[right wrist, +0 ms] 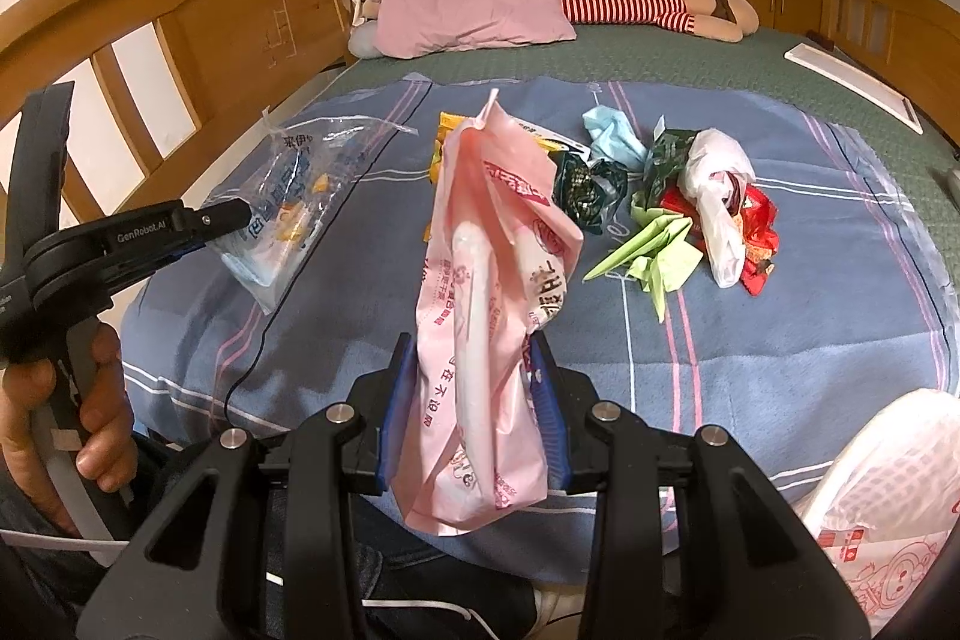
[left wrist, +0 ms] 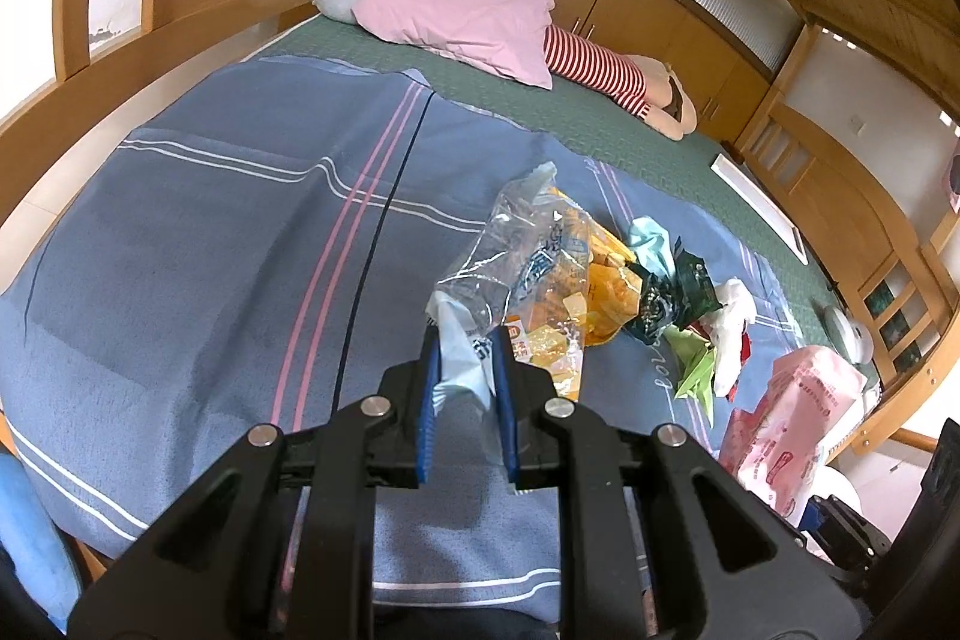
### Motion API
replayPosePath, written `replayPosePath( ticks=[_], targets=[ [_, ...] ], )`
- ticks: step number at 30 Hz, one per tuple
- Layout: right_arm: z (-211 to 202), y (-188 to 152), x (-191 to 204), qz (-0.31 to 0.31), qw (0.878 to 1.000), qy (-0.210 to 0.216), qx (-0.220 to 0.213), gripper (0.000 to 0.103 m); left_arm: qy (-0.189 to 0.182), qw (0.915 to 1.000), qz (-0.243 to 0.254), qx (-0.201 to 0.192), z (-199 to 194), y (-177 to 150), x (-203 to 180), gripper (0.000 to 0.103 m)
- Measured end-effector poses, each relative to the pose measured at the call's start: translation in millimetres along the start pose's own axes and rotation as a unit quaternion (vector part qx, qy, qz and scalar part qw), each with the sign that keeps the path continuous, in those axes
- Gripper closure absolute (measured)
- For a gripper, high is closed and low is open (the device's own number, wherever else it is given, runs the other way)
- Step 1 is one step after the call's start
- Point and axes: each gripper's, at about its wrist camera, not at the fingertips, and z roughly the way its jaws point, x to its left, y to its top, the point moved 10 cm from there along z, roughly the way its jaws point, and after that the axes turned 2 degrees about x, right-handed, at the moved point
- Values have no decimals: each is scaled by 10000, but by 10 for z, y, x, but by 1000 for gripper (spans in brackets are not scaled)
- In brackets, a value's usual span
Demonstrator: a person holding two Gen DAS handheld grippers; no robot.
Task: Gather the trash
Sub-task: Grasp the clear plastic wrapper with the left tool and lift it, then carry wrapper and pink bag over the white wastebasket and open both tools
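My left gripper [left wrist: 465, 346] is shut on a clear plastic snack bag [left wrist: 510, 256] with blue print, held above the blue blanket; the right wrist view shows that bag [right wrist: 288, 208] at the left gripper's tip [right wrist: 231, 220]. My right gripper [right wrist: 471, 358] is shut on a pink plastic wrapper [right wrist: 486, 292], which stands upright between its blue pads; it also shows in the left wrist view [left wrist: 792, 412]. On the blanket lies a trash pile: yellow wrapper [left wrist: 606, 280], dark green wrapper [right wrist: 585, 190], light blue tissue [right wrist: 612, 136], green paper [right wrist: 654, 250], white bag [right wrist: 717, 196], red wrapper [right wrist: 759, 238].
The bed has a blue striped blanket [right wrist: 780, 340] over a green mat [right wrist: 660, 52], a pink pillow [right wrist: 474, 4] and a striped doll [right wrist: 630, 1] at the far end. Wooden bed rails [right wrist: 150, 58] run on the left. A white printed bag [right wrist: 888, 508] hangs at lower right.
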Motion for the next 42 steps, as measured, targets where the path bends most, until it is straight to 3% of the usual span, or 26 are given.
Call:
replayPosePath(
  ticks=[5,8,11,16,21,24,25,26,32,35,36,38,39,40,41,42],
  targets=[
    [-112,68,-41,78,9999,23,-123,65,-63,10000,-40,-42,-9,2,10,85],
    [-390,142,-155,141,9992,3,-369,65,-434,9989,-197,-49,-76,9,-28,85],
    [-790,164,-381,113,9978,-153,-638,65,-731,9970,-234,-72,-193,9,-167,85],
    [-1412,-20,-1039,306,9943,-686,-754,65,-1209,9926,78,-26,-427,-94,-745,85],
    [-1634,-498,-1679,642,9902,-1208,-270,64,-1932,9785,592,400,-584,-420,-1572,85],
    [-1629,-813,-1966,927,9860,-1389,23,42,-2210,9689,836,734,-555,-661,-1951,85],
    [-1689,-879,-2072,1037,9831,-1506,-56,29,-2275,9656,940,844,-529,-753,-2080,85],
    [-1753,-890,-2118,1111,9813,-1557,-198,23,-2329,9618,1070,961,-501,-855,-2218,85],
    [-2253,-742,-2371,1534,9666,-1440,-1462,15,-2647,9381,1559,1599,-343,-1365,-2778,85],
    [-2414,-723,-2432,1605,9597,-1388,-1841,14,-2781,9199,1789,2107,-197,-1720,-3029,85],
    [-2433,-710,-2452,1616,9588,-1362,-1898,14,-2904,9101,1879,2281,-173,-1853,-3122,85],
    [-2423,-708,-2462,1641,9579,-1320,-1952,13,-3126,8926,2010,2553,-155,-2062,-3257,79],
    [-2393,-720,-2478,1664,9583,-1297,-1929,13,-3162,8865,2120,2630,-138,-2161,-3309,63],
    [-2387,-710,-2506,1686,9584,-1290,-1908,13,-3109,8875,2172,2616,-133,-2188,-3312,35],
    [-2381,-715,-2515,1711,9584,-1290,-1887,13,-3033,8908,2202,2568,-121,-2193,-3303,24],
    [-2355,-717,-2538,1741,9584,-1293,-1857,12,-2945,8965,2215,2460,-101,-2162,-3273,20]
  ],
)
